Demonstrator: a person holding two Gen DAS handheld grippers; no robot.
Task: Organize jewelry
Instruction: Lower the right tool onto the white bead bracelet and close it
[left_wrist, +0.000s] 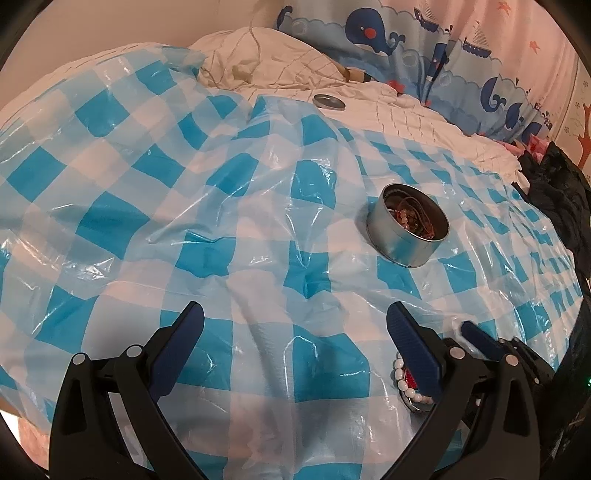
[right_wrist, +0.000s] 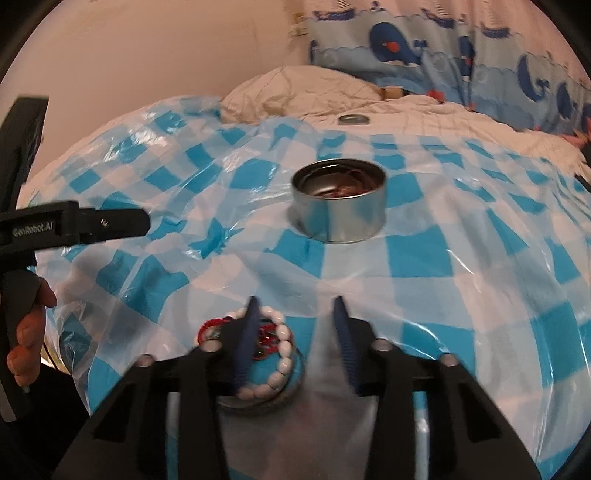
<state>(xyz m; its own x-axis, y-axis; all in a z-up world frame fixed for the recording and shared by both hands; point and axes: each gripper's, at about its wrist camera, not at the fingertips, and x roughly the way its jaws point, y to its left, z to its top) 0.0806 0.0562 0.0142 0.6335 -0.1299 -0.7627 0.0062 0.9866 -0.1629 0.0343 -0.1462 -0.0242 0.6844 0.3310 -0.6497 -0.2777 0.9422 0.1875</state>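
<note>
On the checked plastic sheet (right_wrist: 424, 258), round tin (right_wrist: 339, 212) holding tangled jewelry (left_wrist: 412, 218), white bead bracelet (right_wrist: 280, 363) nearby, both jaws wide.

A blue and white checked plastic sheet (left_wrist: 155, 206) lies under the claw. Far ahead are a pillow (left_wrist: 258, 55) and whale curtain (left_wrist: 388, 33).

One text can be read: "GenRobot.AI", in pale letters on the black body of the left gripper (right_wrist: 142, 221), seen at the left edge of the right wrist view. Nothing else in either view carries legible writing.
</note>
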